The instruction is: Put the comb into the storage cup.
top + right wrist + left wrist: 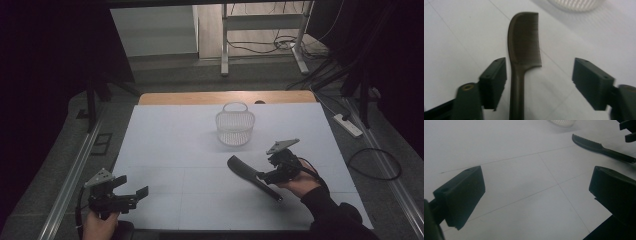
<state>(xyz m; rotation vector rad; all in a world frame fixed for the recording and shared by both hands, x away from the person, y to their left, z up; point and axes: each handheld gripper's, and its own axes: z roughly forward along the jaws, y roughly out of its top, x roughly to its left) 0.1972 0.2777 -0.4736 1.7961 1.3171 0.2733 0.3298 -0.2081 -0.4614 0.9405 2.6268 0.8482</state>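
A dark, flat plastic comb with a long straight handle (252, 178) lay on the white worktop (165, 145), right of the middle and closer to the near edge than the far one, its toothed end pointing away toward the white woven plastic basket with a loop handle (235, 127) that stood near the far edge. The comb and the basket were apart.

The right gripper (266, 176) hovered over the comb's handle with its jaws spread wide. In the right gripper view the handle (517, 92) ran up between the two jaws, closer to the left one, with neither touching it. The left gripper (135, 192) waited at the near left corner, its jaws also spread and holding nothing, well away from the comb (599, 147).

The comb looked light and stiff, a thin piece of hard plastic that would not bend much under a pinch. Its smooth, narrow handle could be slippery and might twist between flat pads, so a squeeze across the handle's sides, just below where the teeth (529, 40) begin, seemed the safest hold: near the balance point, so the toothed end would not droop. The fine teeth were the weak part and better left untouched. Lying flat, it gave little height to catch, so the jaws would need to come right down to the worktop.
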